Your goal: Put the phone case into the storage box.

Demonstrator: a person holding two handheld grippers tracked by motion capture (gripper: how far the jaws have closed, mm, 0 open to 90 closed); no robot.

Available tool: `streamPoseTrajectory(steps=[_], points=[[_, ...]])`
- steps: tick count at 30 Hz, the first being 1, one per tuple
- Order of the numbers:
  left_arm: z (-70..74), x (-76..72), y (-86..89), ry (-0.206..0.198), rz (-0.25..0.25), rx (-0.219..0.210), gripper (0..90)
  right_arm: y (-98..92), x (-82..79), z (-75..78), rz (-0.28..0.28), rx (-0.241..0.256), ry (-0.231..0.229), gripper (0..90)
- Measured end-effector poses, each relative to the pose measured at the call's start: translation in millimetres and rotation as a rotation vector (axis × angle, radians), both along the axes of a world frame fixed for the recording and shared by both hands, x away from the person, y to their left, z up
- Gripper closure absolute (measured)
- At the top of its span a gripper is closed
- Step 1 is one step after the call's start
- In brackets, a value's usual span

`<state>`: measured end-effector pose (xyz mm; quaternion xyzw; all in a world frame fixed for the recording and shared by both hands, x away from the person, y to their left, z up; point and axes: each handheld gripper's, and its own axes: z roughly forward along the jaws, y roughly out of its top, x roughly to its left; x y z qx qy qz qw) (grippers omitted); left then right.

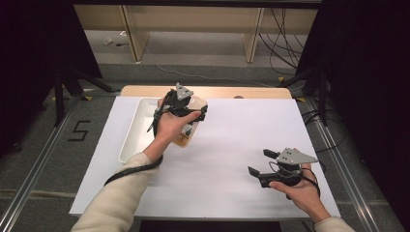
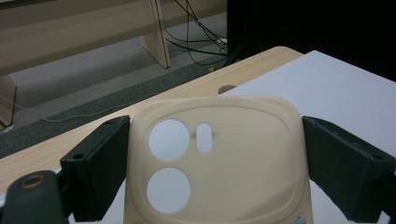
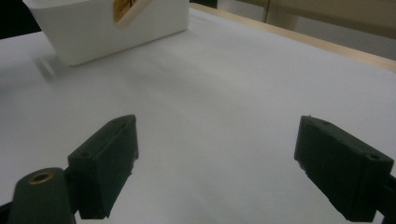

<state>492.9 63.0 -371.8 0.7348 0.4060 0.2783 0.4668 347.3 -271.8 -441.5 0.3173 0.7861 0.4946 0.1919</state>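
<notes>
A cream phone case (image 2: pixel 243 163) with round camera cutouts sits between the jaws of my left gripper (image 2: pixel 215 170), which is shut on its two sides. In the high view the left gripper (image 1: pixel 190 109) holds the case (image 1: pixel 185 138) above the right rim of a white tray (image 1: pixel 134 130) at the table's back left. My right gripper (image 1: pixel 260 162) hovers low over the white mat at the front right, open with nothing between its fingers. The right gripper (image 3: pixel 215 172) view has the tray (image 3: pixel 93 32) and a corner of the case (image 3: pixel 127 11) far off.
A white mat (image 1: pixel 227 145) covers most of the wooden table (image 1: pixel 217 92), whose bare strip at the back has a small hole (image 1: pixel 238 96). Beyond the table are wooden furniture legs (image 1: pixel 252 38), cables (image 1: pixel 283 43) and dark stands.
</notes>
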Motion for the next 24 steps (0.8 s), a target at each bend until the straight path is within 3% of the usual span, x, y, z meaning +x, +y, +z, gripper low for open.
streamPoseTrajectory(steps=[24], points=[[16.2,-13.2,27.0,-0.043,0.047,-0.054,11.3,0.5,0.3,-0.8,-0.002,-0.003,0.005,14.5]])
